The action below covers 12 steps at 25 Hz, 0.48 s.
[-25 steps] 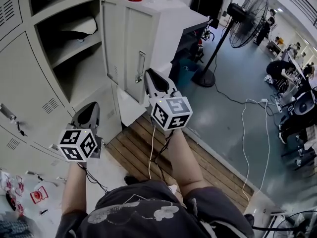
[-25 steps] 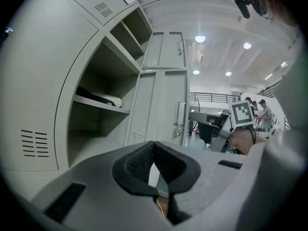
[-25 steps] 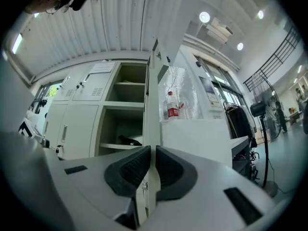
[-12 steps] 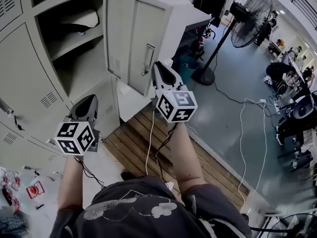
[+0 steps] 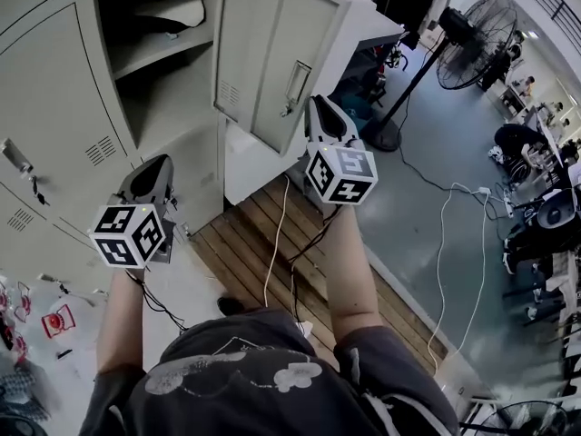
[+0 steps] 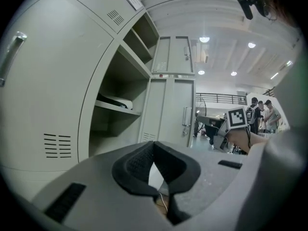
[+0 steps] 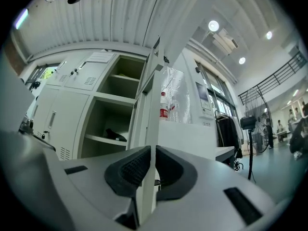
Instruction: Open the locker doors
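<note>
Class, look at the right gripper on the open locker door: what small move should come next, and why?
Probably open the right gripper and draw it back off the door. Its jaws are shut on the door's free edge, and the door already stands swung well out, leaving the shelves behind it in plain view, so more pulling would likely gain little.

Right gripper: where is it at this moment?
Head view, right of centre: the right gripper sits at the free edge of the open locker door, close by its handle, jaws closed on that edge.
</note>
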### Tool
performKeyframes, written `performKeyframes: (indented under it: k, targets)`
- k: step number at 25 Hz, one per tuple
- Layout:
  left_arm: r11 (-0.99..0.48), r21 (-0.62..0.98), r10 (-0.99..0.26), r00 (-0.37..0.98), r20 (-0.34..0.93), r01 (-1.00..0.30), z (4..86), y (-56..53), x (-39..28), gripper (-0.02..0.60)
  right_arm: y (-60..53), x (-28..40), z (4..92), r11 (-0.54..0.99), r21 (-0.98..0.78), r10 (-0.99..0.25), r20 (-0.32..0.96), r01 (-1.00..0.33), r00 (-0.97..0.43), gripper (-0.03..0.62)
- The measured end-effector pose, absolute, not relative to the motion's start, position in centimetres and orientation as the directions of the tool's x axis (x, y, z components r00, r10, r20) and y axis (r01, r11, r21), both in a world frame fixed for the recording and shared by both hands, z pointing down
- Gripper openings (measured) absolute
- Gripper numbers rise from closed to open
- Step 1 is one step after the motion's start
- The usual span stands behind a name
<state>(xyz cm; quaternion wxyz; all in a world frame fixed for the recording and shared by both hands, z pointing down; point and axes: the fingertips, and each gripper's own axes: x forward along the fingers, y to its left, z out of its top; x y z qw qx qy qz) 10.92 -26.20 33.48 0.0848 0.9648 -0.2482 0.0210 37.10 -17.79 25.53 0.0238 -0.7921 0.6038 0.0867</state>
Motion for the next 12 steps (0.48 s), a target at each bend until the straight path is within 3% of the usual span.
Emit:
performKeyframes:
  k: [5,7,12]
  targets:
    - [-0.846,0.173,-0.497,0.863,0.090,-0.505,34.1,-25.9,8.7,0.008,-16.6,34.8,25.5,-0.251,0.046,-0.952,-0.195,-0.967,0.238,0.072]
    - [-0.837,0.188,-0.505,0.858,0.095,-0.514,34.5,-25.8,7.8,0.008,-16.5,33.3,25.6,-0.229,0.045,-0.956,-0.200,-0.972,0.216,0.154]
    - [-0.815,0.225,-0.522,0.845,0.112,-0.534,36.3,-25.1,5.6,0.008,-16.5,29.6,27.4,-0.174,0.041,-0.972,-0.165,-0.984,0.165,0.276]
